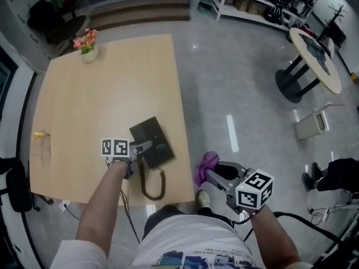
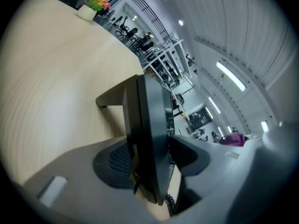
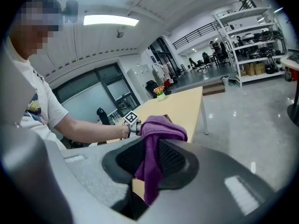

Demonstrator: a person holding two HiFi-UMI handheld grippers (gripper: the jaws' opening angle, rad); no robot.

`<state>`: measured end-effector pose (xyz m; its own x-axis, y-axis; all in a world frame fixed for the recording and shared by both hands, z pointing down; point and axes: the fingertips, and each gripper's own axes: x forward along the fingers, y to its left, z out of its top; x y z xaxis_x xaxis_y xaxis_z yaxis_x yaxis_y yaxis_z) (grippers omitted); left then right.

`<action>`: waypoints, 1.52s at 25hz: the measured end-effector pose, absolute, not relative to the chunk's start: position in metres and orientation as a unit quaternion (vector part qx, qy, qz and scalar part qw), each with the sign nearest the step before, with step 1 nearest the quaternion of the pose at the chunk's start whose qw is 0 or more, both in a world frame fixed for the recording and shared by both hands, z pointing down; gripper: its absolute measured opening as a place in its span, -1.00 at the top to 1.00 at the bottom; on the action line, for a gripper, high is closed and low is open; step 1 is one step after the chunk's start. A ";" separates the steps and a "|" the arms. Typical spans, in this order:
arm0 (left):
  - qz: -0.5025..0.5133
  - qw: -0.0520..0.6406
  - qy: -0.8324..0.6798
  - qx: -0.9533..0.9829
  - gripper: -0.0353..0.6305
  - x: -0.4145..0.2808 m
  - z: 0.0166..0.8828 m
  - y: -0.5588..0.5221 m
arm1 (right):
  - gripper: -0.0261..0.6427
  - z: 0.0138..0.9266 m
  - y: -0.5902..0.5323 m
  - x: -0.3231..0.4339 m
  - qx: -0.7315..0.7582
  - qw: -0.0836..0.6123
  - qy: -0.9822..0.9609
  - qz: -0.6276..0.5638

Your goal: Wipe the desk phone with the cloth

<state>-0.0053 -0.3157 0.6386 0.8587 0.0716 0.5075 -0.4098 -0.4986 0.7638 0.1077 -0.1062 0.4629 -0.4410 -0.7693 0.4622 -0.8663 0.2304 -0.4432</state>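
While the black slab-shaped desk phone (image 1: 152,142) is lying near the front right corner of the pale wooden rectangular counter (image 1: 106,94), the left tool (image 1: 147,146) is straddling its near edge. In the left gripper view the phone's edge is standing between the pads, with a thin sliver of counter showing beside one pad, so this tool is reading as released, not pinching. A black coiled cord (image 1: 154,186) is looping from the phone toward the counter's front edge. The right tool (image 1: 210,175) is hanging off the counter's right side over the grey polished floor (image 1: 241,94), clenching a purple fabric cloth (image 1: 205,166), which is draping down between its pads. Pink flowers in a small white pot (image 1: 87,43) are sitting at the far left corner.
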 end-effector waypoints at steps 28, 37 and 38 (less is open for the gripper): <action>0.194 0.329 -0.413 0.827 0.88 -0.117 0.514 -0.053 | 0.67 0.480 -0.042 0.083 0.285 0.198 -0.920 0.182; 0.182 0.299 -0.303 0.886 0.88 -0.068 0.490 0.040 | 0.67 0.459 0.007 0.050 0.276 0.213 -0.929 0.125; 0.173 0.293 -0.300 0.891 0.88 -0.069 0.483 0.048 | 0.67 0.458 0.015 0.047 0.277 0.215 -0.929 0.122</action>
<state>-0.0689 0.0477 0.4832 0.7594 -0.4336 0.4851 -0.6369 -0.6479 0.4179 0.0469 0.0155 0.4581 -0.7538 -0.4623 0.4670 -0.5669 0.8169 -0.1064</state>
